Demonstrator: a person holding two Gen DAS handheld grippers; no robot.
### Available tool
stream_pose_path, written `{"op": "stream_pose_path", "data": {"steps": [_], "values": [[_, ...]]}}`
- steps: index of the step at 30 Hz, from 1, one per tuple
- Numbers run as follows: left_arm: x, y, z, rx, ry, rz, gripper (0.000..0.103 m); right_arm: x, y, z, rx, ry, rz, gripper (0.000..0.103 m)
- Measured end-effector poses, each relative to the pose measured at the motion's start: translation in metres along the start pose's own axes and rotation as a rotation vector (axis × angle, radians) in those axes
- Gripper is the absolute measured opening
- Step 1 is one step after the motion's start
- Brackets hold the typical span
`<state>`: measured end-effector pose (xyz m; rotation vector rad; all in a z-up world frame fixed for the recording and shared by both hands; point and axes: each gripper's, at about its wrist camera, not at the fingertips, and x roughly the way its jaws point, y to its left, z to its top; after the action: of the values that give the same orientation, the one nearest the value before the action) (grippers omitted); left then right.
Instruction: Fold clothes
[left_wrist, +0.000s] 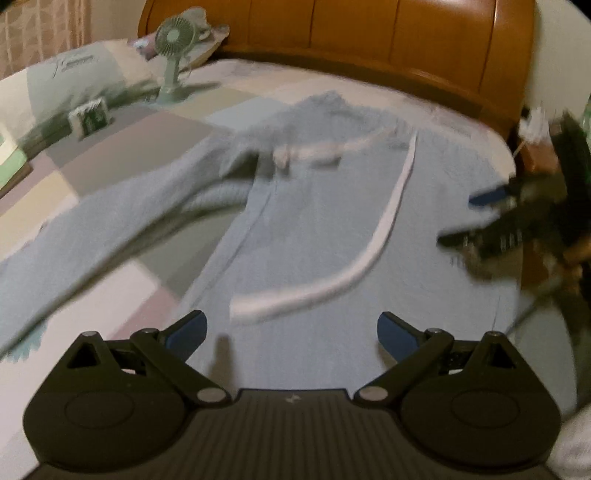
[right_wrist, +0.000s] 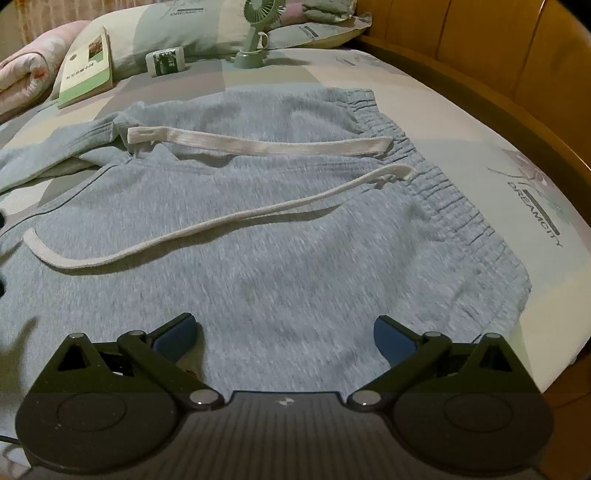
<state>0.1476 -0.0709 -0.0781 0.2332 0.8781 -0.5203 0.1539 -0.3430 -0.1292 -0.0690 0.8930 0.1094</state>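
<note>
Both claws, L (left_wrist: 291, 332) & R (right_wrist: 284, 332), wide, empty, above grey sweatpants (right_wrist: 295, 258).

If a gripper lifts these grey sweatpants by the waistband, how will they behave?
The grey sweatpants probably drape limply, since they lie creased on the bed. The loose white drawstring will likely dangle. The thick knit looks grippy, not slippery.
</note>
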Motion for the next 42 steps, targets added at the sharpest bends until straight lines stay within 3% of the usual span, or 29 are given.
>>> {"op": "stream_pose_path", "data": {"steps": [5,9,19,23,29,32,35,38,42], "values": [[-0.012,0.002,-0.036,-0.015,0.069,0.098,0.098,-0.013,0.002,0.004,0.008,-0.002,0.029,0.103],[-0.029,0.005,-0.045,-0.054,0.064,0.114,0.098,-0.03,0.021,0.004,-0.032,-0.04,0.122,0.103],[-0.058,0.007,-0.094,-0.168,0.129,0.129,0.099,-0.02,0.053,-0.021,-0.101,-0.003,0.131,0.103],[-0.072,0.02,-0.102,-0.211,0.102,0.208,0.099,-0.029,0.06,-0.016,-0.097,0.006,0.115,0.103],[-0.084,0.047,-0.127,-0.338,0.106,0.258,0.1,-0.037,0.079,-0.019,-0.161,0.009,0.129,0.103],[-0.094,0.052,-0.132,-0.331,0.115,0.294,0.1,-0.03,0.083,-0.026,-0.172,0.058,0.123,0.103],[-0.108,0.059,-0.124,-0.297,0.067,0.35,0.1,-0.033,0.082,-0.026,-0.161,0.059,0.121,0.103],[-0.109,0.073,-0.11,-0.29,0.006,0.362,0.1,-0.038,0.084,-0.022,-0.164,0.059,0.106,0.103],[-0.095,0.088,-0.103,-0.292,-0.007,0.366,0.1,-0.044,0.093,-0.014,-0.175,0.039,0.102,0.103]]}}
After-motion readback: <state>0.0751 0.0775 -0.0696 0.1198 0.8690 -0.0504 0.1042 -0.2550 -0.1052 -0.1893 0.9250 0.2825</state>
